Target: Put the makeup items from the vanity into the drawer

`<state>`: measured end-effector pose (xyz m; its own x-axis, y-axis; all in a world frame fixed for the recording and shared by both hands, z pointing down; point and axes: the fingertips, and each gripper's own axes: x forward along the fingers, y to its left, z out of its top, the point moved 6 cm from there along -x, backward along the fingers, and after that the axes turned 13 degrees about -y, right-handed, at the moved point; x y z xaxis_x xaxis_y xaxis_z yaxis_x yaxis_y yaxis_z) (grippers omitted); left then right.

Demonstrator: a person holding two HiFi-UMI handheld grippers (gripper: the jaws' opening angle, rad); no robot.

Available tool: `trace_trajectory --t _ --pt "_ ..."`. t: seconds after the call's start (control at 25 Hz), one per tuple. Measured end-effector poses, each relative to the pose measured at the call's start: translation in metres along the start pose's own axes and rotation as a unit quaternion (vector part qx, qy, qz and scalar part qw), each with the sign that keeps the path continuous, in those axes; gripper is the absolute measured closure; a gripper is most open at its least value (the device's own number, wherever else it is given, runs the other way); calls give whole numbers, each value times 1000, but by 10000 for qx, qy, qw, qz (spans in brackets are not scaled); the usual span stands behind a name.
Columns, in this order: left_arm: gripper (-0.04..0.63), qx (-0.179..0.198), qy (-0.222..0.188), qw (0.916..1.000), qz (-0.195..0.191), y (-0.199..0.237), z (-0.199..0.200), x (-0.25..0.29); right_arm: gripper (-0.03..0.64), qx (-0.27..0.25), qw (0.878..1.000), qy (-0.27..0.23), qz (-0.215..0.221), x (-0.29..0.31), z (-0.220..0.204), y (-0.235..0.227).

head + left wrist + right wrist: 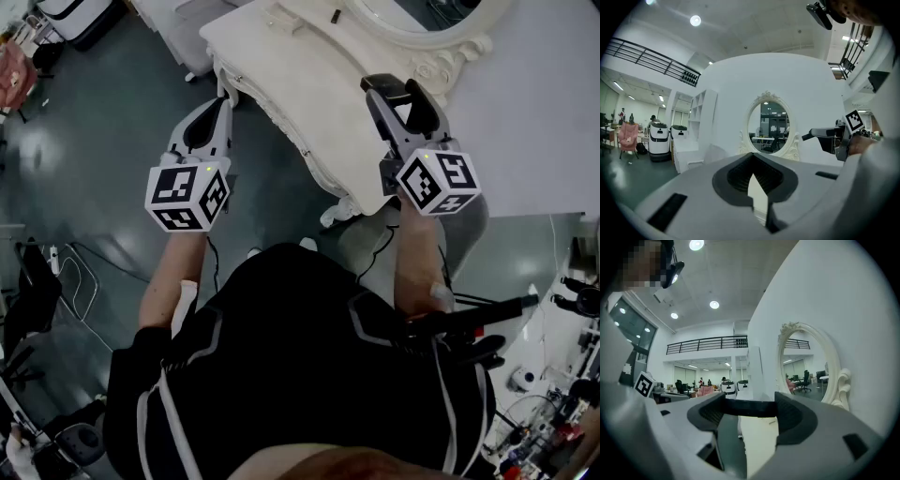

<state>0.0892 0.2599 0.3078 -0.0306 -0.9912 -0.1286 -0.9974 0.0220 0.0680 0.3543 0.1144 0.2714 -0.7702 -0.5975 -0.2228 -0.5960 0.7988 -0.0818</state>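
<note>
Resting on the white bench, near the foot of the oval mirror: 1 small dark makeup item, too small to identify, long axis running roughly away from the person. Ahead and a little left of the right hand-held gripper, the nearer of the 2, well apart. Raised over the bench's right end, jaws spread wide, a dark bar across the tips, unclear whether part or cargo. Off the bench's left side, above the floor: the left hand-held gripper, jaws pinched together on nothing. No drawer made out; likely a forward reach first.
</note>
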Motion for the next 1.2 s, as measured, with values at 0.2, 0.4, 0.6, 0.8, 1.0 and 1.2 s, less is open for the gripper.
trace_trajectory --t 0.2,0.4,0.6,0.8,1.0,1.2 --pt "592 55 11 9999 -141 -5 -1 -2 281 13 10000 5 -6 -3 -1 0" --pt "592 207 -19 9996 -167 -6 2 -4 281 52 10000 -1 -6 -3 0 0" --pt "592 285 -81 9995 -132 -4 3 -5 281 188 9998 15 -18 -2 -2 -3" --pt "592 341 -132 9992 -190 2 6 -14 282 200 9998 16 -91 3 -2 4" --pt "592 260 -166 9994 -151 24 6 -31 284 144 9998 12 -135 12 -3 30" --pt "592 203 -163 9995 -193 50 -1 -47 284 14 9998 0 -222 22 -7 54"
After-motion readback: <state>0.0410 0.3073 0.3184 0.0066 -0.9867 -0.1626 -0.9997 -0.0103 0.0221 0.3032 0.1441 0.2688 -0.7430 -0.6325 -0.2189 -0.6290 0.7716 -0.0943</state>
